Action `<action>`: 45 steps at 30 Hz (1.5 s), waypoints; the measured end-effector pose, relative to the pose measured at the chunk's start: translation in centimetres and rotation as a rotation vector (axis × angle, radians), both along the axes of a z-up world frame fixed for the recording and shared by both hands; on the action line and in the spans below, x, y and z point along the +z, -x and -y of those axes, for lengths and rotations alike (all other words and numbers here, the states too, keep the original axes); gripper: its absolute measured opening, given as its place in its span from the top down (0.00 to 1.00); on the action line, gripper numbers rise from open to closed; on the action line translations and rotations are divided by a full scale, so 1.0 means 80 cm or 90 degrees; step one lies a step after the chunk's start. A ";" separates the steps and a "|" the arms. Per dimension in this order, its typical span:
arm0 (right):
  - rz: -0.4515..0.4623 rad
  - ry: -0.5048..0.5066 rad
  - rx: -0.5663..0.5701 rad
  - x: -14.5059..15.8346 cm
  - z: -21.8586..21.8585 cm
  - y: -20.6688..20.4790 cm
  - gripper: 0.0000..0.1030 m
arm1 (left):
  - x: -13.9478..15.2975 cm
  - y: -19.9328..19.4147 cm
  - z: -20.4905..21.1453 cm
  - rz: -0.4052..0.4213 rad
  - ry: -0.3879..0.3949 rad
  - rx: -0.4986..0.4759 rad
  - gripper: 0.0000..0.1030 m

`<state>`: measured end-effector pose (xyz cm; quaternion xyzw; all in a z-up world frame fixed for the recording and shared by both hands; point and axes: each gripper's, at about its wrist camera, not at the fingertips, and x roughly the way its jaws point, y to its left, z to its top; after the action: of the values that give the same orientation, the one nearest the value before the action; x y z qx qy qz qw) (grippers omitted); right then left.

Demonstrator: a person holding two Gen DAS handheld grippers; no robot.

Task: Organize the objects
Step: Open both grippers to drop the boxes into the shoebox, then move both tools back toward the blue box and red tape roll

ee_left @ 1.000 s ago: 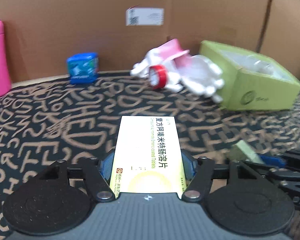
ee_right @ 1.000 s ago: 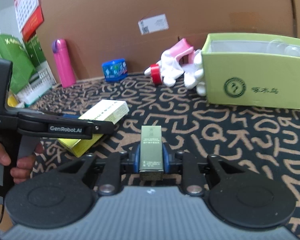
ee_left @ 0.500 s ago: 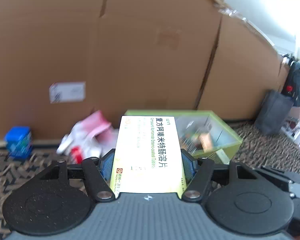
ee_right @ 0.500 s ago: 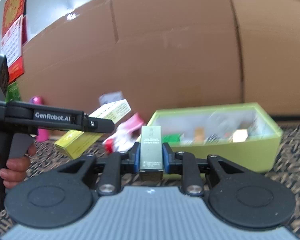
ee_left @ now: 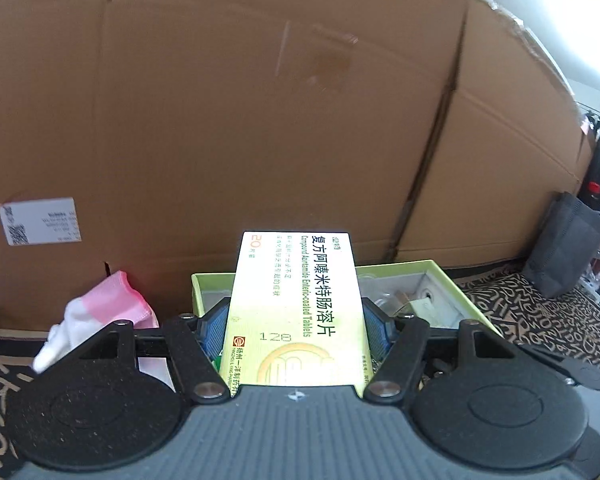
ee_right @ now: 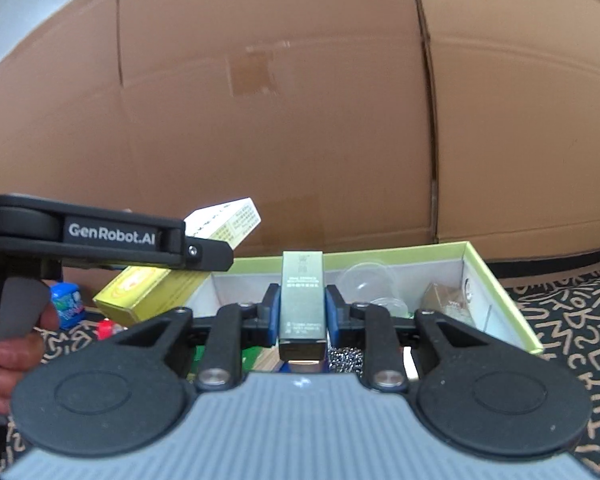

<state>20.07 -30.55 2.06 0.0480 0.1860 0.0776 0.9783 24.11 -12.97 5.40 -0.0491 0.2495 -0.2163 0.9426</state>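
Note:
My left gripper (ee_left: pixel 296 320) is shut on a yellow-green medicine box (ee_left: pixel 296 308) and holds it in the air over the near left part of the open green box (ee_left: pixel 440 276). The medicine box also shows in the right wrist view (ee_right: pixel 168 280), tilted up. My right gripper (ee_right: pixel 302 312) is shut on a slim dark olive carton (ee_right: pixel 302 300) and holds it above the green box (ee_right: pixel 496 284). Inside the green box lie clear plastic cups (ee_right: pixel 364 280), a brown packet (ee_right: pixel 444 300) and a steel scourer (ee_right: pixel 344 356).
A tall cardboard wall (ee_right: pixel 300 120) stands right behind the green box. A pink-and-white glove (ee_left: pixel 100 308) lies left of the box. A small blue box (ee_right: pixel 66 304) and a red cap (ee_right: pixel 106 326) sit on the patterned mat. A dark bag (ee_left: pixel 564 248) stands at the far right.
Both grippers have risen off the mat and moved forward with their boxes. They now hang over the green box, much closer to the cardboard wall.

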 end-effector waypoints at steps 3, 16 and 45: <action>-0.011 0.001 0.003 -0.014 0.002 -0.022 0.78 | -0.007 -0.014 0.005 -0.003 -0.006 0.007 0.33; 0.037 0.049 -0.011 -0.041 0.001 0.000 0.03 | -0.029 0.006 -0.028 0.036 0.021 0.038 0.12; -0.040 -0.016 0.176 -0.034 -0.109 0.133 0.00 | -0.084 0.172 -0.220 -0.059 -0.030 0.219 0.11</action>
<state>9.42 -21.79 -0.63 0.0363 0.2204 0.2127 0.9512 10.32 4.66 -1.34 -0.0790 0.2855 -0.0431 0.9542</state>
